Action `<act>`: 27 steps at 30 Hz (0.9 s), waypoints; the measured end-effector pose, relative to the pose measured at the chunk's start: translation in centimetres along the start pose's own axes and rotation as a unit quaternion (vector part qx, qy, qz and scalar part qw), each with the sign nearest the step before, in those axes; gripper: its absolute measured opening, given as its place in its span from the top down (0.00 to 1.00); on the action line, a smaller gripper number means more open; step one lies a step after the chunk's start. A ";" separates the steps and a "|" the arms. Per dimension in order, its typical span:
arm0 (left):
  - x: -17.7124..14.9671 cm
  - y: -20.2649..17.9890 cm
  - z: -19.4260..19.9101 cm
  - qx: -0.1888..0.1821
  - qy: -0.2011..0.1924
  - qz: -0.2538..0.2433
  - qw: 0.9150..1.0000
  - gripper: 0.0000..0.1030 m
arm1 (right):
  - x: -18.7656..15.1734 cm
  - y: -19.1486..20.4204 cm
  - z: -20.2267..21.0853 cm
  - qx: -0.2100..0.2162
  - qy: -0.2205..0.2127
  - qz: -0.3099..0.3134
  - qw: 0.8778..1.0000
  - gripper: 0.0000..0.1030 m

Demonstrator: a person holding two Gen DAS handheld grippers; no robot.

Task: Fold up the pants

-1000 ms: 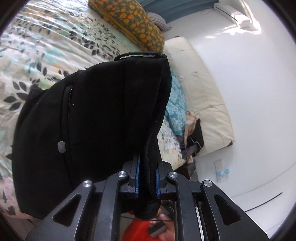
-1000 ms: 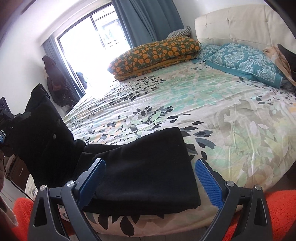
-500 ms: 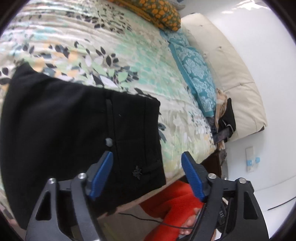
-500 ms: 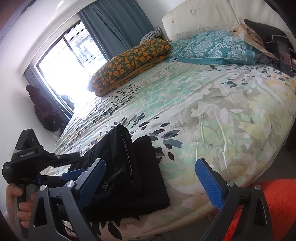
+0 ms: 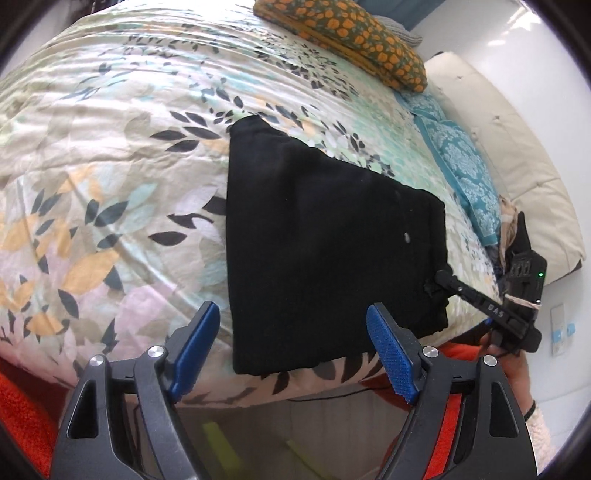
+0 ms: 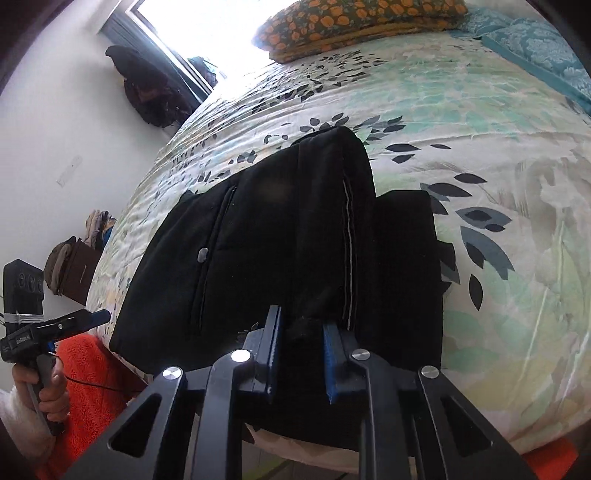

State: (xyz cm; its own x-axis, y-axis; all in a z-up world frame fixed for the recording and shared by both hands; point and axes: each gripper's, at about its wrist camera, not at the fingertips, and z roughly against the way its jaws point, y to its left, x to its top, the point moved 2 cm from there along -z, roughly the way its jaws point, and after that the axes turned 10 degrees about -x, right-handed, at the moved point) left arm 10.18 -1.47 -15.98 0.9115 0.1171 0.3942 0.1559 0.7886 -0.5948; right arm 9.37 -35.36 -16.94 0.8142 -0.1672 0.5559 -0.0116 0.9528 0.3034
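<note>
On the near edge of the bed (image 5: 110, 155), the black pants (image 5: 325, 240) now lie flat in a folded stack. A second ago my left gripper (image 5: 291, 350) was squeezed shut on the cloth and held it up in the air. Now its two blue fingers (image 5: 391, 354) stand wide apart with nothing between them, and it hangs just in front of the pants. My right gripper (image 6: 299, 354) was wide open before. Now it is clamped on the near right corner of the pants, with a bunch of black cloth pinched between its pads.

I think this means the big fold is done, and the right side is only pulling the corner to tidy it. In the right view the top layer bulges up a bit, and a lower layer sticks out on the right side, so the stack is not neat yet.

The bed has a soft cover with leaves printed on it, and it wrinkles easily. An orange flowered pillow (image 5: 354, 40) and a blue pillow (image 5: 465, 166) lie far back by the cream headboard (image 5: 524, 177). An orange rug (image 6: 96, 373) is on the floor, and a bright window (image 6: 207, 33) is behind the bed.
</note>
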 end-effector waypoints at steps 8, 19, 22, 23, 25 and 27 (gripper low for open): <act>0.0 -2.0 0.1 0.013 -0.015 -0.054 0.998 0.20 | -1.5 -0.8 6.0 -0.077 -0.040 -0.023 0.996 0.88; -2.5 -5.8 -6.2 0.122 0.040 -0.207 0.970 0.12 | -3.2 -3.6 2.5 -0.085 -0.009 -0.080 0.993 0.82; -2.3 -6.8 -5.1 0.129 0.034 -0.235 0.963 0.13 | -2.8 -3.4 4.0 -0.061 -0.027 -0.095 0.993 0.53; -1.7 -7.1 -4.2 0.118 0.021 -0.236 0.964 0.13 | -2.5 -3.3 5.2 -0.062 -0.046 -0.096 0.992 0.40; 0.4 -7.5 -2.5 0.106 -0.008 -0.225 0.968 0.10 | -1.4 -2.8 7.9 -0.069 -0.098 -0.089 0.989 0.37; 3.3 -7.4 -1.9 0.096 -0.031 -0.202 0.974 0.08 | 0.6 -1.9 9.5 -0.065 -0.122 -0.070 0.988 0.37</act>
State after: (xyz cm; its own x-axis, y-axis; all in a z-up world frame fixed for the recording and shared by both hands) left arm 12.79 -8.06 -11.67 0.7651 -0.1945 0.6138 0.4172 0.8759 -0.2425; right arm 4.36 -39.69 -9.80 0.6379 -0.3408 0.6906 0.1792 0.9378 0.2973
